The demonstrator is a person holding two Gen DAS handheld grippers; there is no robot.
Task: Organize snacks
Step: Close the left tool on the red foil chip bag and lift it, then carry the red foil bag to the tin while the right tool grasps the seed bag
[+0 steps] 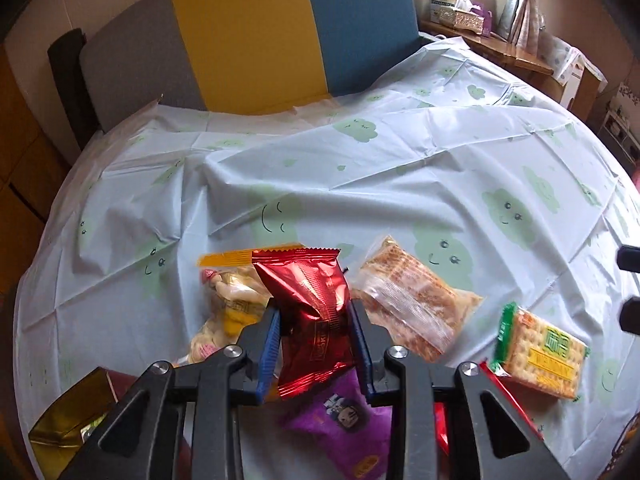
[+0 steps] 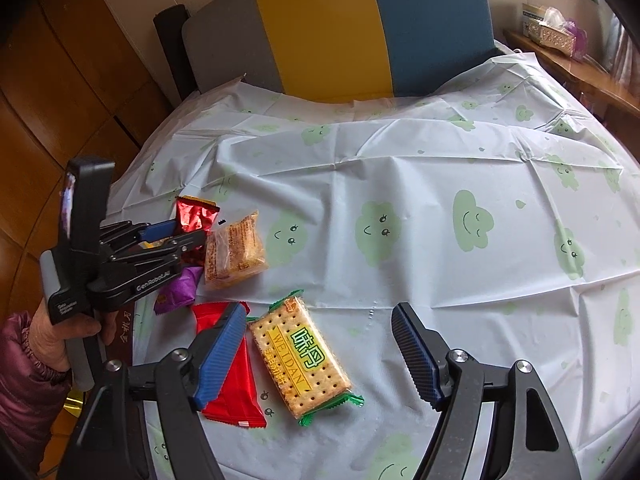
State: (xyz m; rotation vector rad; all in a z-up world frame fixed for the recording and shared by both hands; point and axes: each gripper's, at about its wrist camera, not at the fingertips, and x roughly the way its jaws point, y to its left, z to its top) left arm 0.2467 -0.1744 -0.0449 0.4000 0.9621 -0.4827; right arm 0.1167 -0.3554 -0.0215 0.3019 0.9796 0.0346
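Note:
My left gripper (image 1: 316, 312) is shut on a red foil snack packet (image 1: 316, 308), which stands upright between the blue pads above the other snacks. The right wrist view shows that gripper (image 2: 188, 234) at the left with the red packet (image 2: 194, 216) in it. My right gripper (image 2: 318, 312) is open, low over the cloth. A cracker packet with green ends (image 2: 300, 356) lies between and below its fingers, untouched. A flat red packet (image 2: 230, 384) lies under its left finger.
On the pale cloud-print cloth (image 1: 360, 168) lie a clear bag of brown wafers (image 1: 416, 304), a yellow-topped sweets bag (image 1: 228, 296), a purple packet (image 1: 344, 424) and the cracker packet (image 1: 540, 356). A gold box (image 1: 68, 416) sits at the near left edge. A grey, yellow and blue padded back (image 1: 248, 32) stands behind.

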